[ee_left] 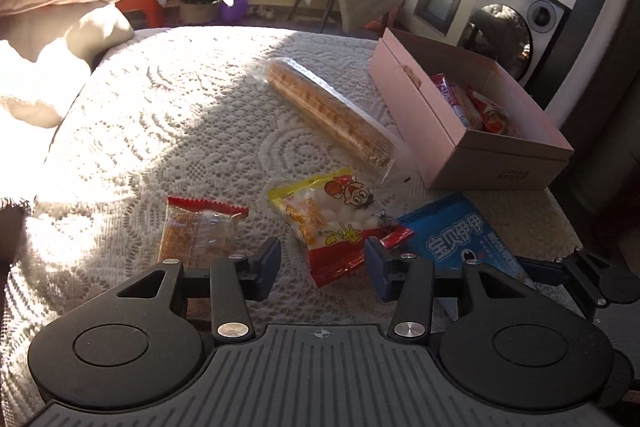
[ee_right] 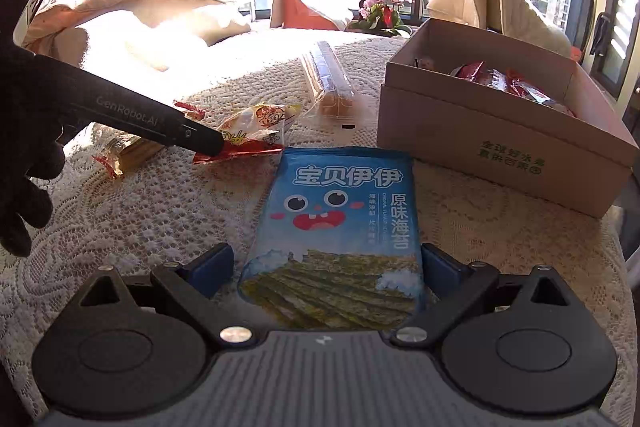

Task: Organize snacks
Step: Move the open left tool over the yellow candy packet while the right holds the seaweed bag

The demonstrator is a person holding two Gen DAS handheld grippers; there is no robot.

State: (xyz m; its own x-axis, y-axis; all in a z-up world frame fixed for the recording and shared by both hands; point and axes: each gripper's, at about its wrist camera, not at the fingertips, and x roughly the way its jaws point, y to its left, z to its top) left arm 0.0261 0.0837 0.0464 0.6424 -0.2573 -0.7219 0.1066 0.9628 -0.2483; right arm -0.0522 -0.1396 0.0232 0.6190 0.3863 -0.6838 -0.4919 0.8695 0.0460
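A sunlit room's lace-covered desk [ee_right: 160,211] holds snacks; the pink box [ee_right: 500,143] sits at two o'clock. Left hand-held gripper [ee_left: 322,263] spread around a yellow-red packet [ee_left: 332,223]; right hand-held gripper [ee_right: 328,267] spread around a blue seaweed packet [ee_right: 340,223].

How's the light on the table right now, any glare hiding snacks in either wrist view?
Left wrist view: sun washes out the lace tablecloth at left; the yellow-red snack bag between the left gripper jaws stays readable. Right wrist view: glare whitens the table's far left, the blue seaweed packet is evenly lit, fisheye bends the cardboard box.
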